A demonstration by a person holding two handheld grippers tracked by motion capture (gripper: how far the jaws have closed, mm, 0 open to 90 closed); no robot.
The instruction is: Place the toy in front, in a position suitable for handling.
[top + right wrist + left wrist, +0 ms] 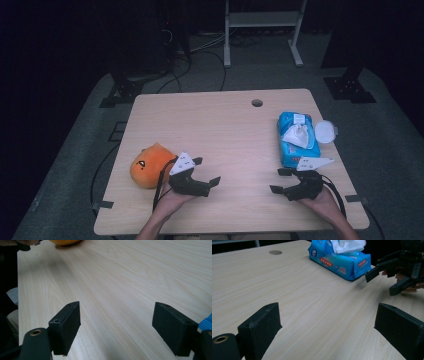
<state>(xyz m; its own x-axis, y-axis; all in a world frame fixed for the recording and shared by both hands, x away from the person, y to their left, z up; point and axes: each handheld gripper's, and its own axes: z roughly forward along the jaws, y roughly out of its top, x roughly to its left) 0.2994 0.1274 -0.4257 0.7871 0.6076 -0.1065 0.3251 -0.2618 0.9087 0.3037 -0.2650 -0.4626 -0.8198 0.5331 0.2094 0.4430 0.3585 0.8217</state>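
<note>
Dark floor and stands ring a pale wood table (225, 120). On its right side lies a blue wipes pack (295, 145), a white wipe (296, 134) poking up through its top and a round lid (325, 131) just beside it. Near it, the right gripper (281, 180) rests spread and empty; the left gripper (207, 171) likewise, beside an orange plush toy (148, 166) at near left. Judging by this, nothing is grasped yet; all 2 grippers' work remains. The pack's print is unreadable.

plush toy (148, 165): 1 | wipes pack (297, 139): 1 | lid (325, 131), probably: 1
</note>
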